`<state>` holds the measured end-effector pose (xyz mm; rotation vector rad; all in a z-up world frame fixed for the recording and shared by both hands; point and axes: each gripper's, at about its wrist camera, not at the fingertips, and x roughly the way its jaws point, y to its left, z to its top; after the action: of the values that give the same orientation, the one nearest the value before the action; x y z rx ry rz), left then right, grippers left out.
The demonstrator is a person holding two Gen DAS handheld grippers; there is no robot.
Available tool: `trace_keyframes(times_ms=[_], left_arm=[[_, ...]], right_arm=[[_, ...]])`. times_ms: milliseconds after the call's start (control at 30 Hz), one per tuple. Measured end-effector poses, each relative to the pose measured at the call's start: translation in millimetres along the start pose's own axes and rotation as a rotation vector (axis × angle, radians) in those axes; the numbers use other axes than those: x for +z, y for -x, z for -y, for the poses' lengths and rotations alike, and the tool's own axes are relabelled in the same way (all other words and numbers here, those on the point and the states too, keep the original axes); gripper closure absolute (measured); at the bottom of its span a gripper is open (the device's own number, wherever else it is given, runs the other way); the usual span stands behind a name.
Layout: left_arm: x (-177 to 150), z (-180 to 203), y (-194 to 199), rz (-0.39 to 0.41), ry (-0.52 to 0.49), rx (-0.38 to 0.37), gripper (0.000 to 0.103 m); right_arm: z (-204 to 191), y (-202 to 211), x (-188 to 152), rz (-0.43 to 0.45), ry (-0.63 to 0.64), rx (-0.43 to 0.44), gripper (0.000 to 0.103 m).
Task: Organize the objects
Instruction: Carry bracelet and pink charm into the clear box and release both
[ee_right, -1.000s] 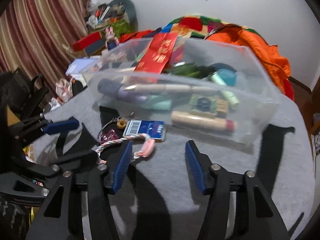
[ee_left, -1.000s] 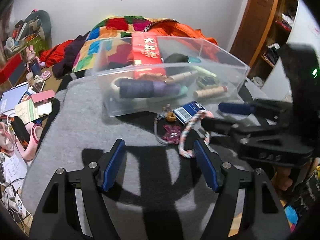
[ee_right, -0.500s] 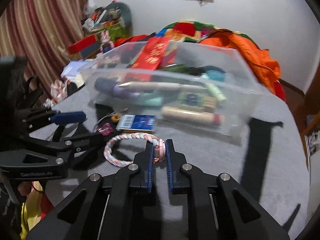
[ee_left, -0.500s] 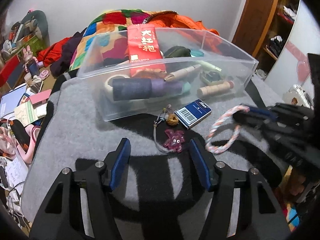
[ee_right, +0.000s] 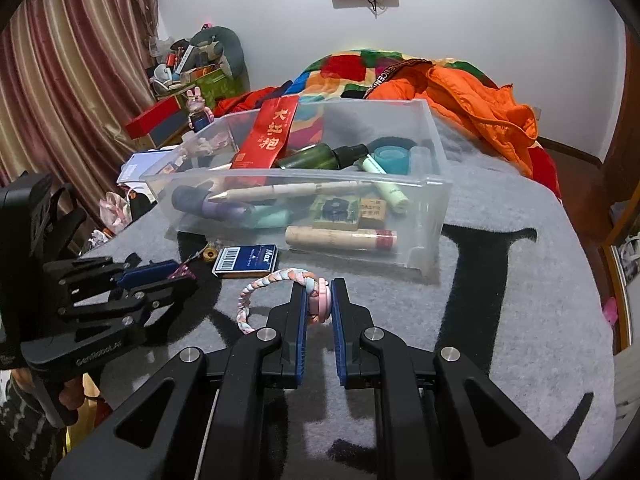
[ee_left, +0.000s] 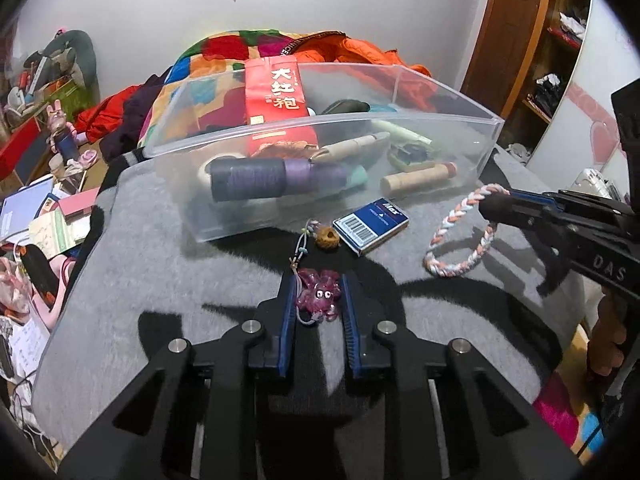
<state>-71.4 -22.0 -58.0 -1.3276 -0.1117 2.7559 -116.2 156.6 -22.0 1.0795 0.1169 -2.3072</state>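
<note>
- Two grippers were at work over the grey blanket (ee_left: 160,280), near the clear bin (ee_left: 440,152).
- Your left gripper (ee_left: 318,300) had its fingers (ee_left: 287,312) closing around the purple charm (ee_left: 320,294); the charm sat between the blue pads on the blanket, and I cannot tell whether both pads pressed it.
- The charm's cord (ee_left: 302,246) ran up towards a brown bead (ee_left: 327,237), which lay just beside the blue card box (ee_left: 370,224).
- Your right gripper (ee_right: 319,300) had its fingers (ee_right: 338,320) clamped on the pink end of the braided ring (ee_right: 280,280); from the left view the ring (ee_left: 460,236) hung tilted from those fingers, its low edge near or on the blanket.
- The blue box (ee_right: 245,260) lay in front of the bin's near wall, between the charm and the ring.
- Inside the bin you had a red packet (ee_right: 266,136), thread spools (ee_left: 256,178), a green bottle (ee_right: 316,156), a pale pen (ee_right: 280,190) and a cardboard tube (ee_right: 336,238).
- A hand (ee_left: 606,344) showed under the right gripper's handle.
</note>
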Motion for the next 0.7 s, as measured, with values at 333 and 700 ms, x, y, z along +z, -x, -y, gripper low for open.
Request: trace_keyframes(times_ms=[333, 700], left_arm=[[3, 3, 31, 0.079, 0.028, 0.000, 0.081], [25, 9, 65, 0.190, 0.022, -0.012, 0.081]], right_arm=[[-2, 19, 10, 0.054, 0.004, -0.002, 0.093], [-2, 39, 30, 0.121, 0.016, -0.012, 0.093]])
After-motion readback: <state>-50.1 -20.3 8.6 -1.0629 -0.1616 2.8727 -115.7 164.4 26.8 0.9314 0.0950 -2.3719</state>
